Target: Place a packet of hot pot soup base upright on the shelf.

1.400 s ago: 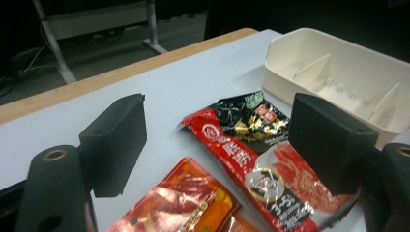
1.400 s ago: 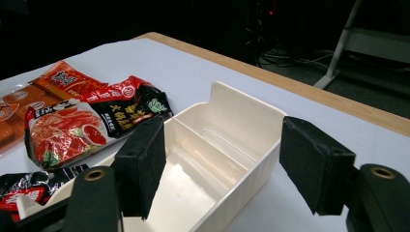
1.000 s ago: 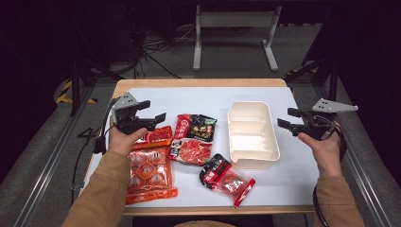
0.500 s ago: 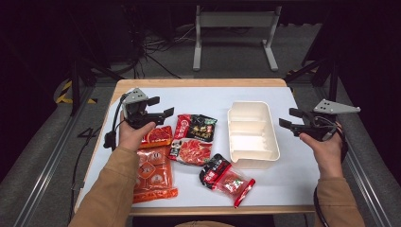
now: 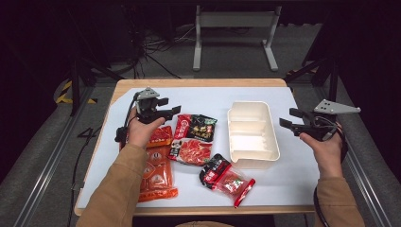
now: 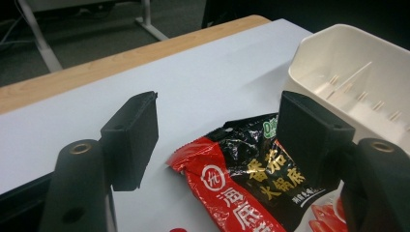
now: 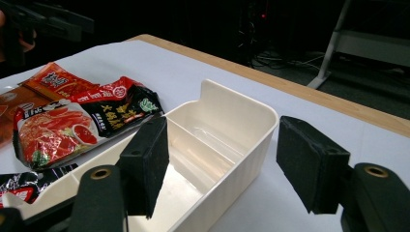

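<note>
Reaching the left tongs (image 5: 175,109) toward the red-and-black packet (image 5: 196,128), stood at the approach step, with no grip made yet. Had just been narrowing the left jaws, but kept them fairly wide around the packet's far corner (image 6: 232,179) in the left gripper view, with neither pad pressing on it. Held the right tongs (image 5: 286,118) wide and empty near the right side of the white tray (image 5: 253,142), aimed at it across the desk (image 5: 213,94).

Lay flat on the desk, that packet, between the orange packets (image 5: 158,161) and the tray, just beside both. Ran its long axis from far to near, slightly tilted, with the black end pointing away from the person. Called next, by judgement, for lowering onto that far edge, pinching it, then lifting across to the tray.
</note>
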Demonstrator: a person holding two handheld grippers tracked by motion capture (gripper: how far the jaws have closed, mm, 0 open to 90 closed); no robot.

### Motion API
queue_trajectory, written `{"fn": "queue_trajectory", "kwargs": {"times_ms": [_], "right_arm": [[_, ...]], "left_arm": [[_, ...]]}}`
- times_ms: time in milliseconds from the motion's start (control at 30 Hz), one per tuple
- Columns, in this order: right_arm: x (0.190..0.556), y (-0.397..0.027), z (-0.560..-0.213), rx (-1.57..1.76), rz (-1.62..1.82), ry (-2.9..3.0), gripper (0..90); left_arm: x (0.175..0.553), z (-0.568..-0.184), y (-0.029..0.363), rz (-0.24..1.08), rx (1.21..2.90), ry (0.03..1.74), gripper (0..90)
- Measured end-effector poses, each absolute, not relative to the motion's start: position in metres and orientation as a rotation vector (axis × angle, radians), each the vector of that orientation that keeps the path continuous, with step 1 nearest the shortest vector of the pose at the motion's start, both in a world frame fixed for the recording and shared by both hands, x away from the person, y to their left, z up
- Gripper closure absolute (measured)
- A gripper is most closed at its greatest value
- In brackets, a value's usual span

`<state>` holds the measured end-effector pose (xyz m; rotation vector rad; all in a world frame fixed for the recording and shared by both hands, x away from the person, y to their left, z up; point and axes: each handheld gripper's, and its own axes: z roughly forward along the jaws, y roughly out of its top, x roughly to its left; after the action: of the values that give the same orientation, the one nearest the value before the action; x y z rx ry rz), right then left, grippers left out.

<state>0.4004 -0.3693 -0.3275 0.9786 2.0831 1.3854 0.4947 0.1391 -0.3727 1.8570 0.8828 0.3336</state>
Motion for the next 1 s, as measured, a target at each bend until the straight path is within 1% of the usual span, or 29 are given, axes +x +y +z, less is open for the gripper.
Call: {"fn": "queue_trajectory", "kwargs": {"times_ms": [67, 133, 200, 233, 467, 533, 600, 867, 967, 1000], "right_arm": [[0.401, -0.370, -0.328, 0.978, 1.386, 2.082, 36.1], [0.401, -0.370, -0.328, 0.977, 1.388, 2.081, 36.1], [0.401, -0.371, -0.328, 0.982, 1.394, 2.078, 36.0], [0.401, -0.371, -0.328, 0.983, 1.395, 2.078, 36.0], [0.401, -0.372, -0.329, 0.987, 1.395, 2.078, 35.5], [0.401, -0.372, -0.329, 0.987, 1.396, 2.078, 35.5], [0.401, -0.372, -0.328, 0.982, 1.410, 2.077, 35.4], [0.401, -0.373, -0.328, 0.981, 1.410, 2.076, 35.4], [0.401, -0.373, -0.328, 0.984, 1.403, 2.080, 35.6], [0.401, -0.372, -0.328, 0.988, 1.400, 2.080, 35.6]], "left_arm": [[0.499, -0.378, 0.135, 0.352, 1.860, 0.917, 32.1], [0.505, -0.385, 0.134, 0.318, 1.863, 0.945, 32.0], [0.508, -0.389, 0.132, 0.340, 1.877, 0.969, 35.5], [0.510, -0.392, 0.131, 0.343, 1.884, 0.968, 35.9], [0.517, -0.408, 0.125, 0.266, 1.929, 0.990, 36.3], [0.519, -0.410, 0.125, 0.243, 1.936, 0.980, 38.1], [0.521, -0.416, 0.122, 0.209, 1.940, 1.005, 38.4], [0.526, -0.427, 0.118, 0.189, 1.971, 1.019, 38.2], [0.526, -0.430, 0.117, 0.143, 1.967, 1.037, 39.1], [0.526, -0.431, 0.117, 0.149, 1.972, 1.038, 38.6]]}}
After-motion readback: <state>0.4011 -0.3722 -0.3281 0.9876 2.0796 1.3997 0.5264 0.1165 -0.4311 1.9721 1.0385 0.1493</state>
